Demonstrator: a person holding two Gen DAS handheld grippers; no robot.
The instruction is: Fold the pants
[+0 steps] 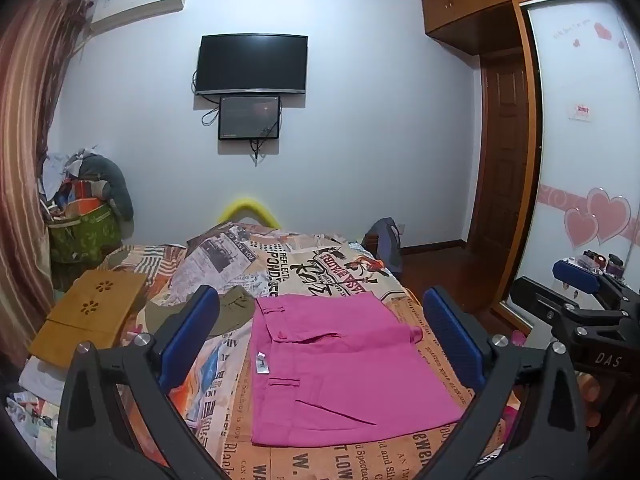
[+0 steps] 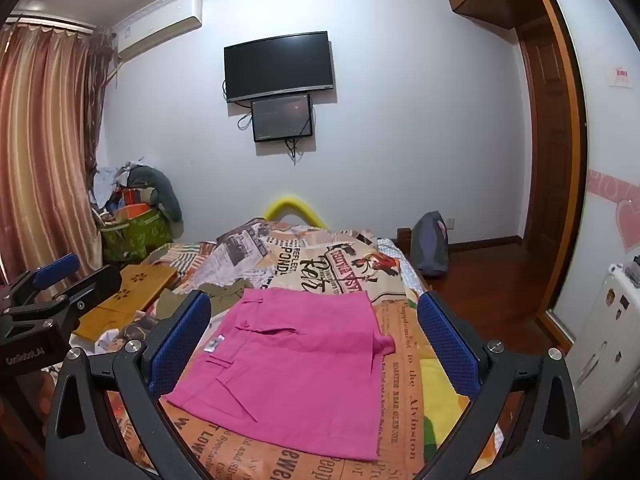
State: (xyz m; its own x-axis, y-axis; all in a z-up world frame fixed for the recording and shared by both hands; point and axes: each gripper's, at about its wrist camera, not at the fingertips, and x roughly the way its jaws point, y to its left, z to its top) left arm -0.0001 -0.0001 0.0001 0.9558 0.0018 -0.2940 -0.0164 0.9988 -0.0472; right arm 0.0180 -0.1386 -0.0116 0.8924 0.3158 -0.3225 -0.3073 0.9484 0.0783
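Nearest in each wrist view are the jaws: the left gripper and the right gripper both stand spread as wide as they go, blue pads apart, with nothing between them. Both hang above the near end of the bed, tilted a little downward.

Just beyond them the pink pants lie flat on the printed bedcover, already doubled into a compact rectangle, waistband and belt loops along the left edge and a small white tag near it. A cuff corner sticks out on the right side. Judging by this, the fold looks nearly complete.

To finish well, I would pinch both layers at 2 corners of 1 short edge, lift low, and lay that edge squarely over the opposite one, tucking the stray cuff in so the stack stays even.

Behind the pants an olive green garment lies partly hidden by the left pad, and a wooden board rests at the bed's left side. Farther off, a television hangs on the wall.

How many layers the pants hold cannot be told. The near corners of the bed are cut off by the gripper frames.
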